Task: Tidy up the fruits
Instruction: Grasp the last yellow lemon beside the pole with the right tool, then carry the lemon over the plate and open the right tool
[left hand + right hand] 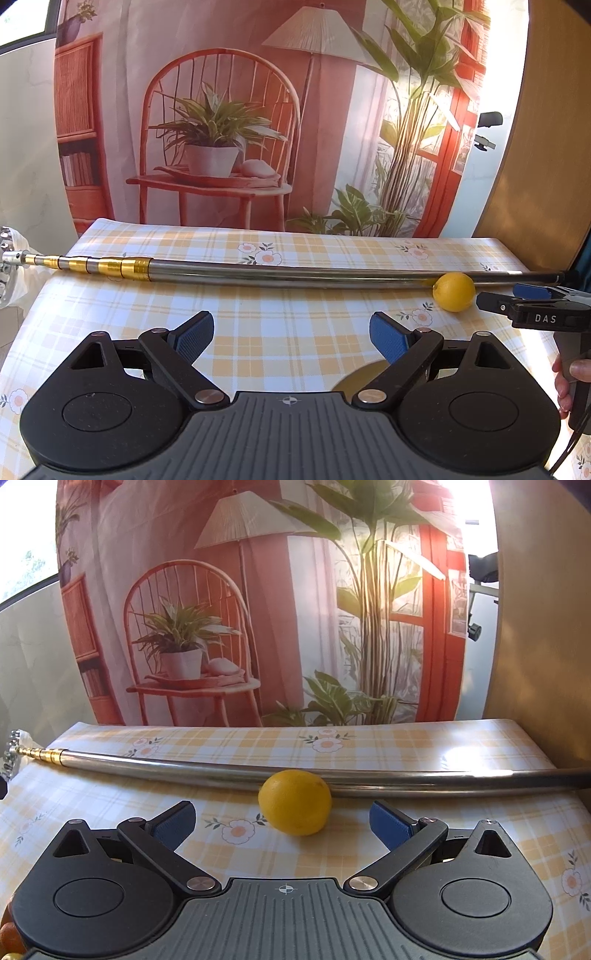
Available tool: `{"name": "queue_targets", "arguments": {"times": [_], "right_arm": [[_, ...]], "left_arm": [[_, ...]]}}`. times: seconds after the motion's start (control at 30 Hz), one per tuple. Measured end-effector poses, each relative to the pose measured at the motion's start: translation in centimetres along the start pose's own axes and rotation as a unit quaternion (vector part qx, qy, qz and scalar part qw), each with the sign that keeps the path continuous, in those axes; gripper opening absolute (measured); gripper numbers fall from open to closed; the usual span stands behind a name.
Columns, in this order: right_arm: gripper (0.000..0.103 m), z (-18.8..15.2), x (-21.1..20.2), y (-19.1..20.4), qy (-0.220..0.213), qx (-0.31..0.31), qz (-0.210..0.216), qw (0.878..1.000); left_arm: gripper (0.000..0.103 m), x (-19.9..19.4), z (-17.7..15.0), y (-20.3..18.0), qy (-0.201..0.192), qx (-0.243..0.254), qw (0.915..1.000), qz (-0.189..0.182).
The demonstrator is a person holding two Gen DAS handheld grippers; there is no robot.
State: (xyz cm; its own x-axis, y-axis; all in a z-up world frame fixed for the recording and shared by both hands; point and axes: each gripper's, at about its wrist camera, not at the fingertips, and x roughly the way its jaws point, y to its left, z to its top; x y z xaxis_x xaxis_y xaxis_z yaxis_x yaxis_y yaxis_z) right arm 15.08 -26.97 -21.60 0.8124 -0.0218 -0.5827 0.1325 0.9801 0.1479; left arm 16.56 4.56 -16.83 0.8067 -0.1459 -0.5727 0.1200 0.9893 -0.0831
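Observation:
A yellow lemon (294,802) lies on the checked tablecloth (369,746), touching the near side of a long metal pole (424,778). My right gripper (282,821) stands open just in front of the lemon, blue pads wide apart, with the fruit slightly ahead of the gap. In the left wrist view the same lemon (454,292) sits far right, and the right gripper (517,299) shows beside it, held by a hand (576,373). My left gripper (291,334) is open over bare cloth, holding nothing.
The telescopic pole (258,271) with gold sections spans the table from left to right. A printed backdrop (240,110) hangs behind the far edge. A wooden panel (543,627) rises at the right. A yellowish round object (360,378) peeks under the left gripper.

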Motion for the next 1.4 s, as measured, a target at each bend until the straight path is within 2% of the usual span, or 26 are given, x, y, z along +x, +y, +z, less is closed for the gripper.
{"name": "queue_targets", "arguments": {"times": [0.1,0.37,0.67,0.83,0.93,1.17,1.4], "right_arm": [[0.097,0.2,1.7,-0.5,0.001,0.009,0.003,1.000],[0.077,0.4,5.5,-1.0,0.022,0.022,0.015,0.999],[0.065,0.1,7.0,-1.3,0.037,0.028,0.013,0.999],[0.064,0.0,7.5,-1.5,0.046,0.026,0.017,0.998],[0.059,0.1,7.8,-1.5,0.049,0.022,0.012,0.998],[0.057,-0.2,7.1,-1.8,0.050,0.033,0.019,0.998],[0.057,-1.0,5.1,-1.5,0.058,0.044,0.057,0.996]], "left_arm": [[0.093,0.4,-0.2,0.1,0.003,-0.002,1.0000,-0.007],[0.093,1.6,-0.8,0.2,0.017,0.001,0.9997,-0.018],[0.093,2.3,-1.1,0.0,0.021,0.018,0.9992,-0.028],[0.092,2.6,-1.2,-0.1,0.022,0.022,0.9989,-0.036],[0.092,2.7,-1.3,-0.1,0.024,0.024,0.9988,-0.035],[0.092,3.1,-1.3,-0.1,0.034,0.026,0.9984,-0.037],[0.092,3.2,-1.7,0.2,0.049,0.024,0.9975,-0.046]]}}
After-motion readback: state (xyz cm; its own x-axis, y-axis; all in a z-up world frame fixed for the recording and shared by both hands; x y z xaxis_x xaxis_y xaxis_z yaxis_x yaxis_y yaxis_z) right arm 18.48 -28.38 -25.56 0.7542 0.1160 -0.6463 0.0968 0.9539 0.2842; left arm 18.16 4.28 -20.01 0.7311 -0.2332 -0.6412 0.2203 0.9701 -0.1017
